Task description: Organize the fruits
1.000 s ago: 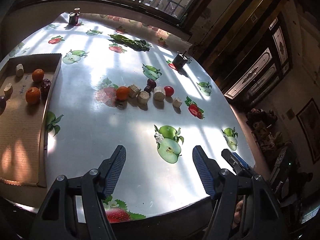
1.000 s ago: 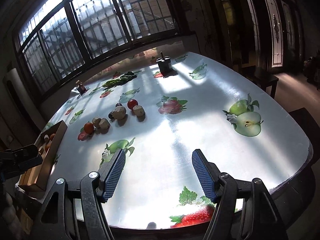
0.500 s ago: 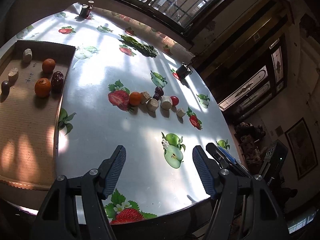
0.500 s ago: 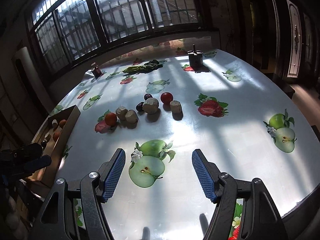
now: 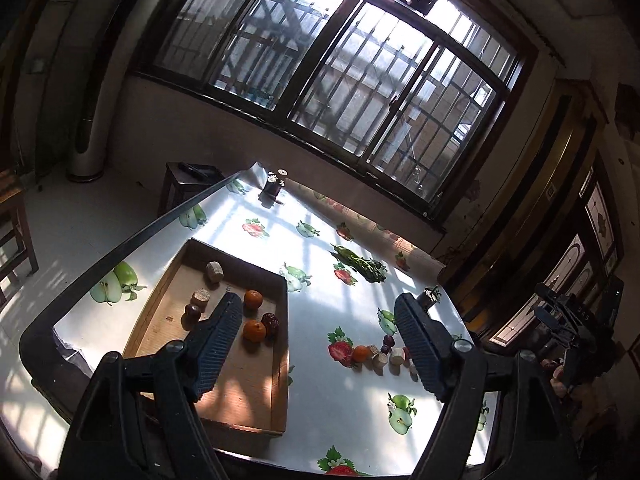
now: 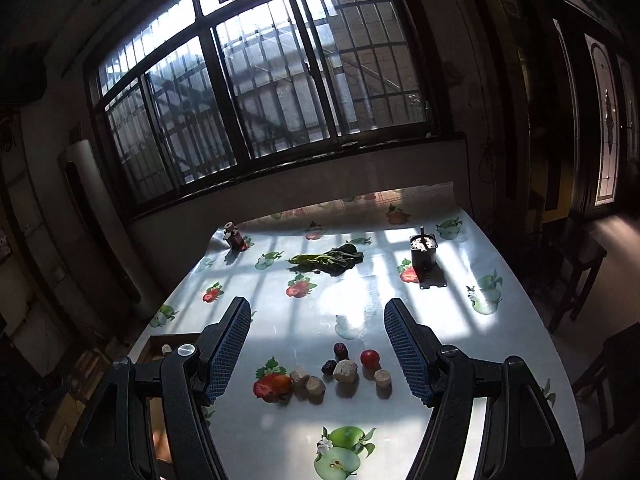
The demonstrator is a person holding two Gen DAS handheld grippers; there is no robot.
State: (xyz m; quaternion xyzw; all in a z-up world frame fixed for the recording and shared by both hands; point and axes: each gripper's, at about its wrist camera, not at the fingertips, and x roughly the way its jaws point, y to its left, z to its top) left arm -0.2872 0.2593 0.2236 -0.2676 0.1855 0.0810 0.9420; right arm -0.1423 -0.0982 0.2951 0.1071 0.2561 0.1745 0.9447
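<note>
A cardboard tray point(image 5: 280, 360) lies at the table's left, holding two oranges point(image 5: 254, 330), a dark date point(image 5: 271, 322), a brown chestnut point(image 5: 192, 312) and two beige chunks point(image 5: 214, 271). A loose cluster sits mid-table: an orange point(image 6: 283, 384), beige chunks point(image 6: 345, 371), dark dates point(image 6: 341, 351) and a red tomato point(image 6: 370, 358); it also shows in the left wrist view point(image 5: 361, 353). My left gripper point(image 5: 318, 344) is open and empty, raised above the tray's right side. My right gripper point(image 6: 318, 344) is open and empty, above the cluster.
Leafy greens point(image 6: 328, 260) lie toward the window. A black cup point(image 6: 422, 249) stands at the back right and a small brown bottle point(image 6: 236, 240) at the back left. The tablecloth point(image 6: 360, 300) has printed fruit. The other gripper point(image 5: 572, 328) shows at the right.
Both grippers have lifted and tilted up, so the window now fills the upper views. The left view swung left over the tray; the right one centred on the cluster. Both stay open.
</note>
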